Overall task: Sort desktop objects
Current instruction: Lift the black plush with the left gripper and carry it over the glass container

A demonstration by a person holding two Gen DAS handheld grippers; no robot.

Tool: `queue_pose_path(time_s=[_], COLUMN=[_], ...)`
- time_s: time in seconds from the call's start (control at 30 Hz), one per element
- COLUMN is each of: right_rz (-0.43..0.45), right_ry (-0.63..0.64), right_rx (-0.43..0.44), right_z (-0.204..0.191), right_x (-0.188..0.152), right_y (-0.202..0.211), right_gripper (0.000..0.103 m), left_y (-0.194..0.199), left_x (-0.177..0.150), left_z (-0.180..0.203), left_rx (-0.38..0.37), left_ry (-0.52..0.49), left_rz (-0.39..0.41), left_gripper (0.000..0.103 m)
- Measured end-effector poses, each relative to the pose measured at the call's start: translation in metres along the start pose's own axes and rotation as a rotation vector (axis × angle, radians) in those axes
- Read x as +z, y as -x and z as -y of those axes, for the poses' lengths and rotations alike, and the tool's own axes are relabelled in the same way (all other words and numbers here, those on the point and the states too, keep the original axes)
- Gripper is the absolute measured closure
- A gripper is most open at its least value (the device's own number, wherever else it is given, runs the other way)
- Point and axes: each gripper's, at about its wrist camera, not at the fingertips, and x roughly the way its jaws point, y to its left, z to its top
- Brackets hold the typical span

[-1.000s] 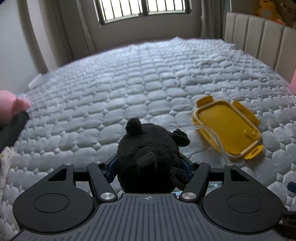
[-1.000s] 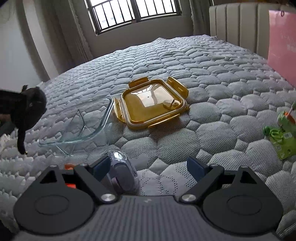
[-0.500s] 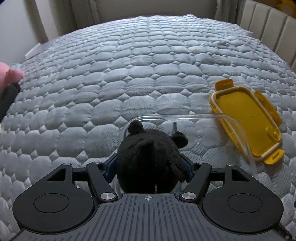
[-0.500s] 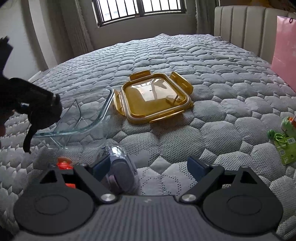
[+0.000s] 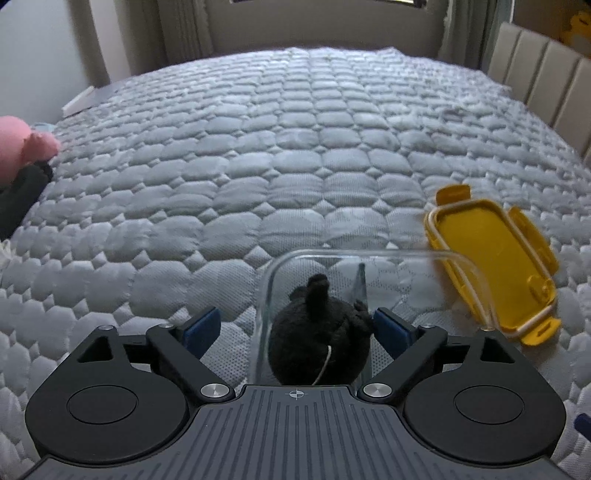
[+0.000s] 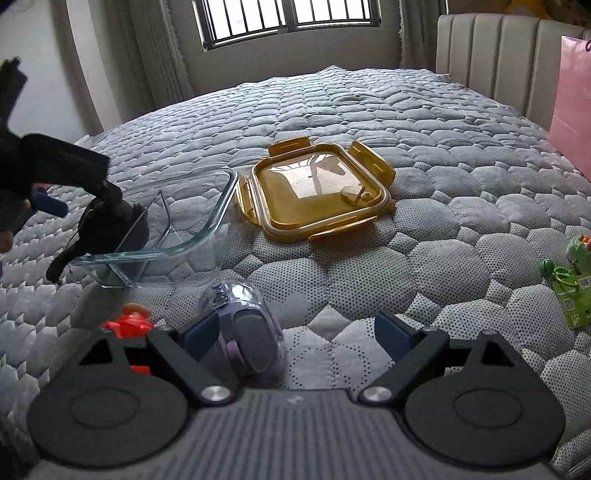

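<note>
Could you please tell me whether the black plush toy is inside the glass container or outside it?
Inside. The black plush toy sits within the clear walls of the glass container; the left tongs stand open around it.

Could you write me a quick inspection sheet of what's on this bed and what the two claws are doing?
Surface: grey quilted mattress, used as the worktop.
Job's things: black plush toy in the clear glass container; yellow lid lying beside it, off.
Clutter: purple gadget, red-orange toy, green toy with tag, pink plush, pink bag.
Claws: left claw has just been opening, its pads now clear of the plush between them; right claw open, purple gadget by one pad.
Cables: nothing seen.
Surroundings: barred window, padded headboard.
</note>
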Motion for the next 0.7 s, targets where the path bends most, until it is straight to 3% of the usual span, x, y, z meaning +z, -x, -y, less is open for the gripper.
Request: queue_pose_path(time_s=[0.23,0.43,0.7], right_rz=[0.004,0.020,0.021], right_ry=[0.006,0.024,-0.002], right_rx=[0.001,0.004,0.004], right_z=[-0.005,-0.009,0.001], right_x=[0.000,0.000,0.002], right_y=[0.003,0.008,0.007], right_gripper=[0.011,0.010,0.010], left_y=[0.019,0.016,0.003], left_x=[0.002,0.000,0.010], left_z=[-0.010,-0.004,0.013], left_rx=[-0.031,-0.115,-0.130], left_ry=[0.029,0.055,0.034], left_rz=[0.028,-0.002,0.019], left_gripper=[0.009,0.009,0.009])
